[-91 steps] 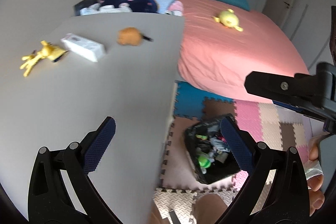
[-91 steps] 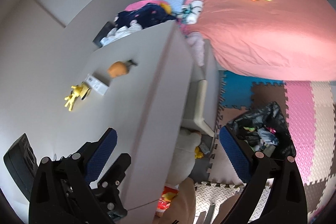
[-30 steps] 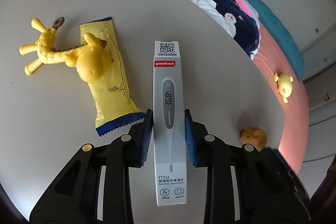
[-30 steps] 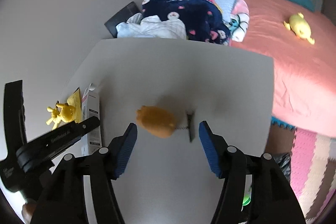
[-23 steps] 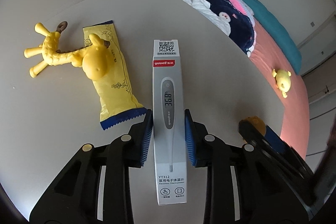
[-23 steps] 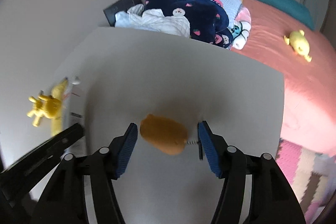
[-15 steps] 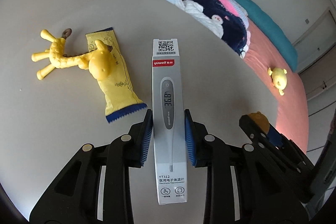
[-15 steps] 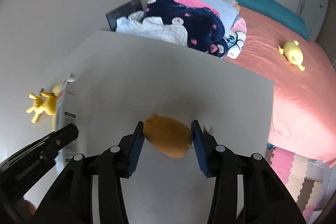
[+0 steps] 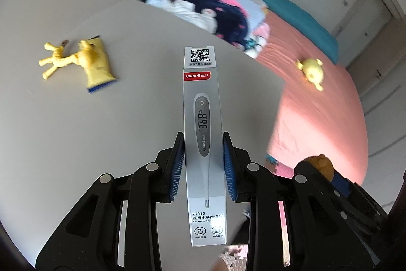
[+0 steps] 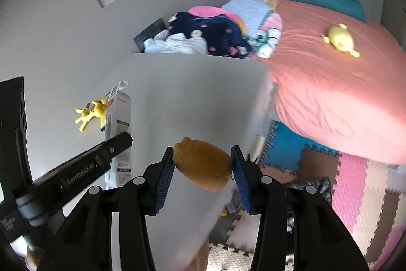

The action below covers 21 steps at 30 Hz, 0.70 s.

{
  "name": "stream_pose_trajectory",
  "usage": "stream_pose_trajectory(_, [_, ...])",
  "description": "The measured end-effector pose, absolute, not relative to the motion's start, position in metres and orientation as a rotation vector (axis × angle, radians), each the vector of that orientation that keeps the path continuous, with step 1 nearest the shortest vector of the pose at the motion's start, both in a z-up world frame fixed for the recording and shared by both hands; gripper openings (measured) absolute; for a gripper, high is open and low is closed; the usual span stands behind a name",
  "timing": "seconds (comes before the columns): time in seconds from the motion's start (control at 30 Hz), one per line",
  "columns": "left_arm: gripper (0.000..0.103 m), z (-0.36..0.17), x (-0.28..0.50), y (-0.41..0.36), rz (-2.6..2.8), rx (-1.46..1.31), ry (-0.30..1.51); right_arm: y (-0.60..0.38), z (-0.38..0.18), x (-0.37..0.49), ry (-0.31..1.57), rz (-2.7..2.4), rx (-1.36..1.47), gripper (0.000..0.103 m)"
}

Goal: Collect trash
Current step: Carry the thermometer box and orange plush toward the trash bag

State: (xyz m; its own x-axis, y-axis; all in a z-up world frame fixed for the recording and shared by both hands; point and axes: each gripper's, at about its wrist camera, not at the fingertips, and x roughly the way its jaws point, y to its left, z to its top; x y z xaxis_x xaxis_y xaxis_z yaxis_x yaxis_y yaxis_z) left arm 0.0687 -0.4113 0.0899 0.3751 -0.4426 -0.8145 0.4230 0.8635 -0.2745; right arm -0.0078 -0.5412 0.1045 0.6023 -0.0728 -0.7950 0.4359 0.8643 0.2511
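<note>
Thermometer box (image 9: 204, 139) sits clamped upright between the blue pads of the left gripper (image 9: 204, 164), lifted clear of the grey tabletop (image 9: 88, 133), its long body running straight out ahead of the jaws and its QR-code end farthest from the camera. Over on the other side, the right gripper (image 10: 202, 170) is pinching the orange toy (image 10: 203, 164) across its middle, pads pressed on both flanks, held in the air near the table's edge; the yellow giraffe (image 9: 59, 59) and yellow sachet (image 9: 97, 65) lie together on the table, well apart from both claws
</note>
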Motion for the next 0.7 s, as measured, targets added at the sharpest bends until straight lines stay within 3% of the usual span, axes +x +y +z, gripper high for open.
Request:
stream_pose_trajectory(0.27, [0.029,0.084,-0.02,-0.467,-0.674,0.062,1.051,-0.578,0.093,-0.115,0.879,-0.389,0.513,0.047])
stream_pose_trajectory(0.7, [0.029,0.035,-0.131,-0.562,-0.834,0.277,1.104,-0.633,0.028,-0.245,0.93,-0.542,0.671,0.047])
